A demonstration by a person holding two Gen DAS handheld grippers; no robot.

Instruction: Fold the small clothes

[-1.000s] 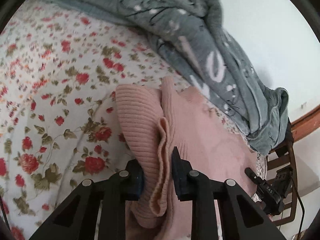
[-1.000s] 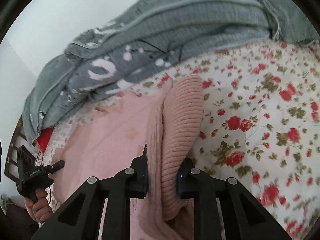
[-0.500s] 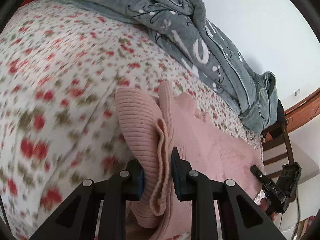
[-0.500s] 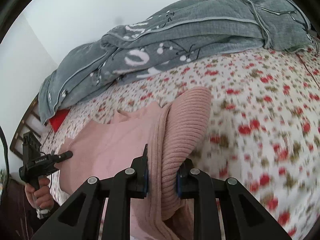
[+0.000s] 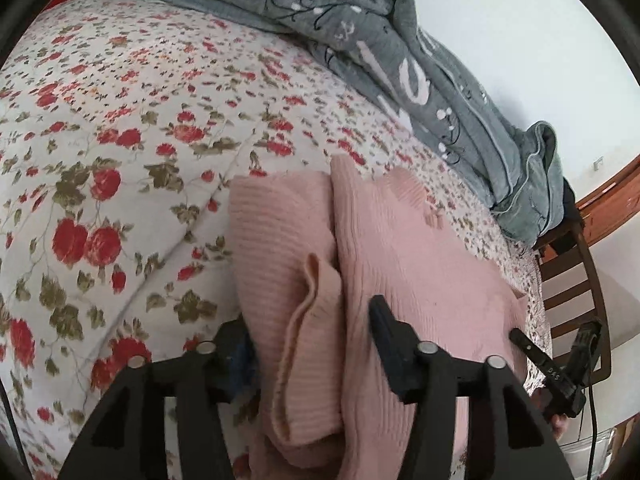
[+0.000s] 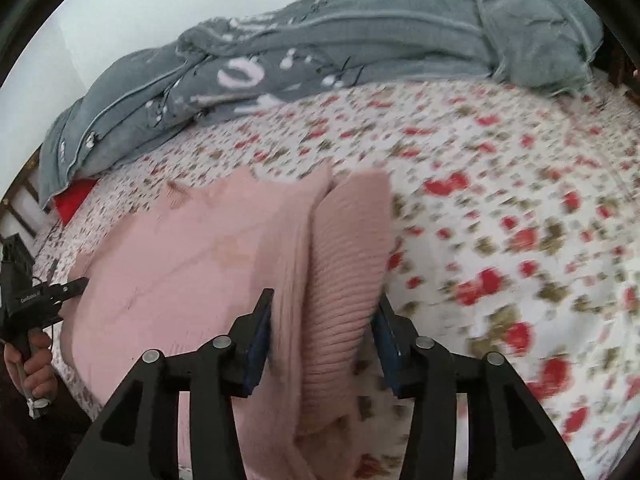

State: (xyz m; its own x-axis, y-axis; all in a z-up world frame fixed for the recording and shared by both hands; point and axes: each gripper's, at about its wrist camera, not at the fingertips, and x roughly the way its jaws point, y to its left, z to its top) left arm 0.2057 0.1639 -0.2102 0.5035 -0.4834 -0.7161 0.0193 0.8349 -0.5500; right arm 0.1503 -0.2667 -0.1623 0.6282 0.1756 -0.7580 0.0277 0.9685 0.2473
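The left gripper (image 5: 312, 340) and right gripper (image 6: 324, 332) are both opening, loose around the pink sweater's (image 5: 420, 264) folded ribbed ends on the bed (image 5: 120, 128). Open sheet flanks it. Only the right view shows a red item (image 6: 74, 200) under the grey blanket (image 6: 340, 44).

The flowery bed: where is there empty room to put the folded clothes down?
The floral bedsheet is bare between the pink knitted sweater and the grey blanket, and on its whole open side beyond the sweater's ribbed fold. It is crowded around the left gripper and right gripper, both opening.
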